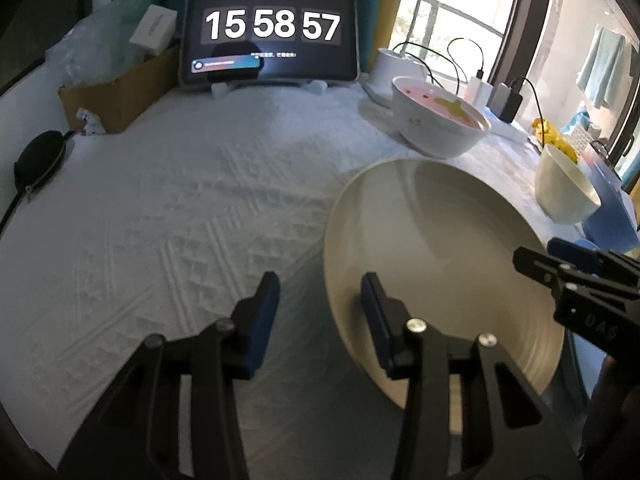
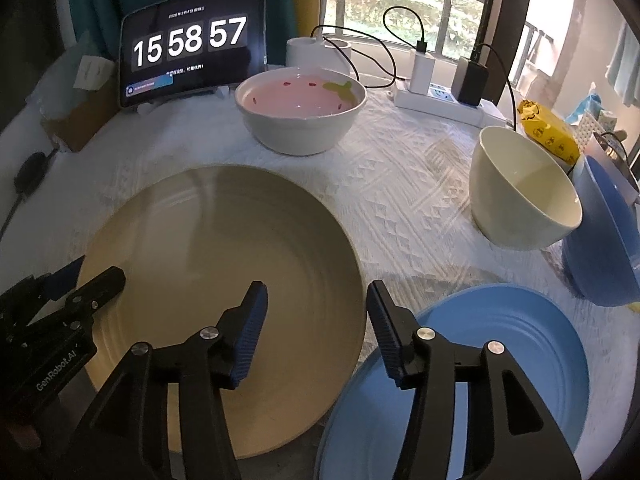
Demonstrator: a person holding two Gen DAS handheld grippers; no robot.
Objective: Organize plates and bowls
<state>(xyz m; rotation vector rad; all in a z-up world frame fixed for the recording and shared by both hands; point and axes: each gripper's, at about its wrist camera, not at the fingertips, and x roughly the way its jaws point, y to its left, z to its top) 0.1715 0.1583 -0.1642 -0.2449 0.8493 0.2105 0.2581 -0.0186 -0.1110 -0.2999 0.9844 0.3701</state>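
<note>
- Left tool [image 1: 320, 304] straddles the beige plate [image 1: 432, 240]'s left rim, jaws part-open, pads clear.
- Right tool [image 2: 316, 312] straddles that plate's right rim, beside the blue plate [image 2: 500, 344], jaws apart, holding nothing.

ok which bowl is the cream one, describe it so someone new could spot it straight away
Start at the tablet clock at the back of the table and go right, past the power strip by the window. In front of it, near the table's right edge, the cream bowl leans against a blue bowl. It is plain cream inside and out, unlike the white bowl with its pink inside.
</note>
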